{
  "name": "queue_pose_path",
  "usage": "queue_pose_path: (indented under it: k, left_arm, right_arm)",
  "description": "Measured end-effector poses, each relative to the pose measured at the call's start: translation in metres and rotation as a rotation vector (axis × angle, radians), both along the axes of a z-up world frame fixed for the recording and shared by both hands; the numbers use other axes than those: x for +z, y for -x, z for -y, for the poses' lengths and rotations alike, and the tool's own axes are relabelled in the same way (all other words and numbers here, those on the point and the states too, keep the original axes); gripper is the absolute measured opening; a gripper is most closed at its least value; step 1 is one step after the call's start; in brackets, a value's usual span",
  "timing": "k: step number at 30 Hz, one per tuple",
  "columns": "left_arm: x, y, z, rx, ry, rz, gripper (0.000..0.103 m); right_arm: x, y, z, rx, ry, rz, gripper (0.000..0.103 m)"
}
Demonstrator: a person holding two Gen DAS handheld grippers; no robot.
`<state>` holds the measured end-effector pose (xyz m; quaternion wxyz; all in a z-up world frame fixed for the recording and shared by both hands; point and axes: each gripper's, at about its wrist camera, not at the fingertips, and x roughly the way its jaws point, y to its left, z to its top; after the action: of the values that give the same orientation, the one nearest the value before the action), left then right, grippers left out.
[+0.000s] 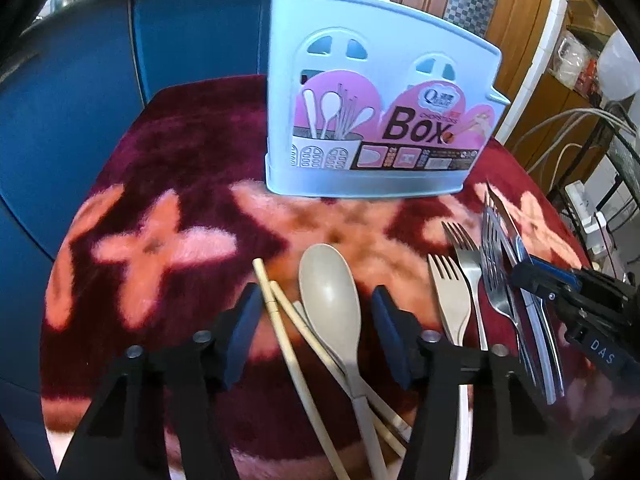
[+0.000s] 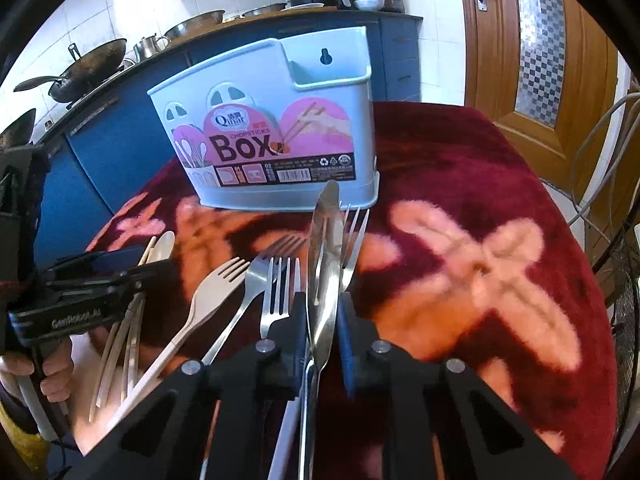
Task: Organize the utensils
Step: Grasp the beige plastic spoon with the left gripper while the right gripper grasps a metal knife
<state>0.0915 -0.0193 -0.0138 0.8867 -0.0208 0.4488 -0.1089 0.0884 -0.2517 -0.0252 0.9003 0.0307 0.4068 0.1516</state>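
The right gripper (image 2: pixel 323 328) has its fingers drawn in narrow around a steel knife (image 2: pixel 325 264), low in the middle of the right wrist view, the blade standing up between the pads. I can't tell how firmly the pads bite, and a slick blade pinched partway along could pivot or slide out as it is carried. A metal fork (image 2: pixel 354 236) lies close alongside and partly behind the blade, so it could be dragged along or knocked off the desk (image 2: pixel 500 168). The left gripper (image 1: pixel 312 320) hangs with its fingers wide, straddling the beige spoon (image 1: pixel 330 300) and chopsticks (image 1: pixel 280 320) in the lower middle of the left wrist view, gripping nothing. The blue utensil box (image 1: pixel 360 80) stands upright in the upper middle of both views. It looks light and sits on soft pile, so a knife that meets its rim at an angle might well tip it.
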Motion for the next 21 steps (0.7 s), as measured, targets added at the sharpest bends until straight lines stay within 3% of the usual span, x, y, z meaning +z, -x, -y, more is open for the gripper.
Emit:
queue_pose_path:
  k: [1,3,6,16,21]
  left_arm:
    - [0.0,-0.002,-0.003,0.0,0.014,-0.001,0.047]
    - [0.0,-0.003,-0.004,-0.004,0.031,-0.003,0.03]
    - [0.0,-0.006,-0.009,-0.003,0.056,-0.003,0.02]
    - [0.008,-0.004,-0.027,0.028,0.113,0.012,0.016]
    - [0.0,-0.008,-0.035,0.052,0.086,-0.023,0.017]
  right_arm:
    - [0.0,0.0,0.001,-0.001,-0.002,0.003,0.016]
    - [0.001,0.0,0.004,-0.002,-0.016,0.004,0.016]
    - [0.002,0.0,0.009,-0.013,-0.033,0.004,0.016]
    - [0.0,0.0,0.027,-0.057,-0.005,-0.01,0.016]
    - [-0.007,-0.006,0.029,-0.066,0.006,-0.046,0.017]
